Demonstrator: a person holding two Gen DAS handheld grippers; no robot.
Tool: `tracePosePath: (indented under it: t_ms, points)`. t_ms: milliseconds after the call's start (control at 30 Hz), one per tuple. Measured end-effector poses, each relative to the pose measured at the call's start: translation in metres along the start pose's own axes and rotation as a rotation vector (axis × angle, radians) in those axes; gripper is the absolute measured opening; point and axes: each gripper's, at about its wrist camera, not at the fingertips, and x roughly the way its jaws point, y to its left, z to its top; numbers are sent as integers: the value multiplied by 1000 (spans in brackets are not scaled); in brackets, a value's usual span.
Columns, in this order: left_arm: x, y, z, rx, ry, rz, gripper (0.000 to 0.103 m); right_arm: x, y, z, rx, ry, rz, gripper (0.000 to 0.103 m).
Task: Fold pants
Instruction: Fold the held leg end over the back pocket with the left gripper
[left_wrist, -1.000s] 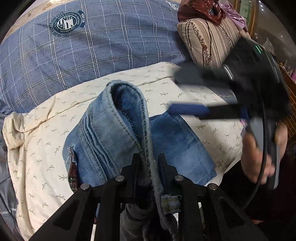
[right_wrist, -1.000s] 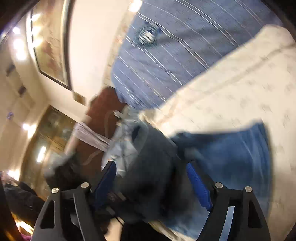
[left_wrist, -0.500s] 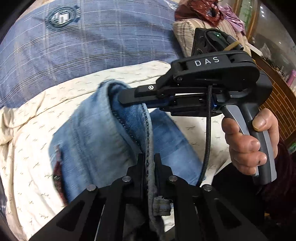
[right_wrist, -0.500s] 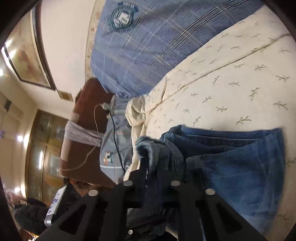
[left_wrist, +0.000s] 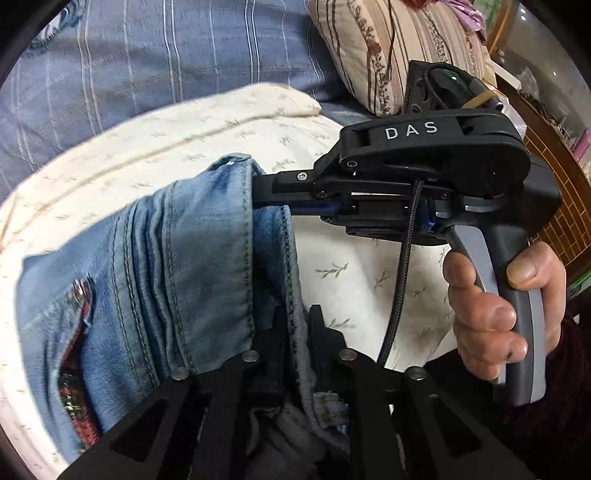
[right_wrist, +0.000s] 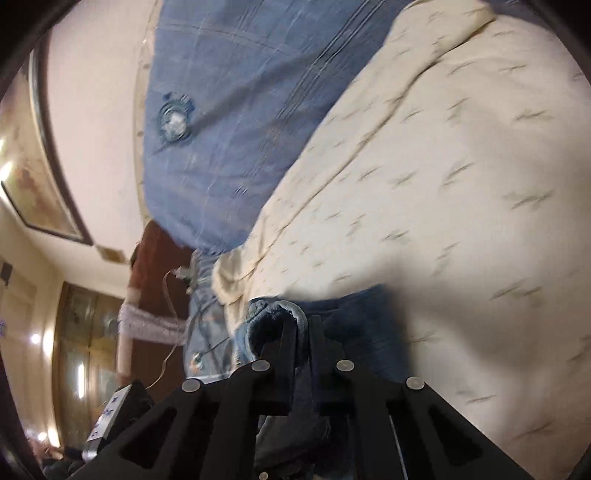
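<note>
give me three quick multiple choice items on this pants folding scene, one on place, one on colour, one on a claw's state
1. Where do the jeans lie?
A. on the cream leaf-print sheet
B. on a wooden floor
C. in a basket

2. What colour are the jeans?
A. black
B. faded blue
C. khaki

3. What state is the right claw in?
A. wide open and empty
B. shut on the jeans
C. shut on a pillow

Answers:
1 A, the sheet shows all around the denim.
2 B, washed blue denim in both views.
3 B, denim is pinched between its fingers in the right wrist view.

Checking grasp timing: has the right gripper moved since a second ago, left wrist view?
Yes. The right gripper has come leftward across the cream sheet and is now shut on the jeans.
</note>
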Motion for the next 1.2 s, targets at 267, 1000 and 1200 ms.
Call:
tracePosePath:
  t_ms: [267, 1000, 1200]
  points:
    - [-30, -4, -20, -21, -29, -6, 30, 12, -36, 11, 92, 148, 7, 45]
    - [-124, 63, -111, -94, -208, 288, 81, -14, 64, -45, -268, -78, 258, 59]
    - [-89, 48, -112, -10, -135, 261, 81, 40, 60, -60, -232, 13, 84, 59]
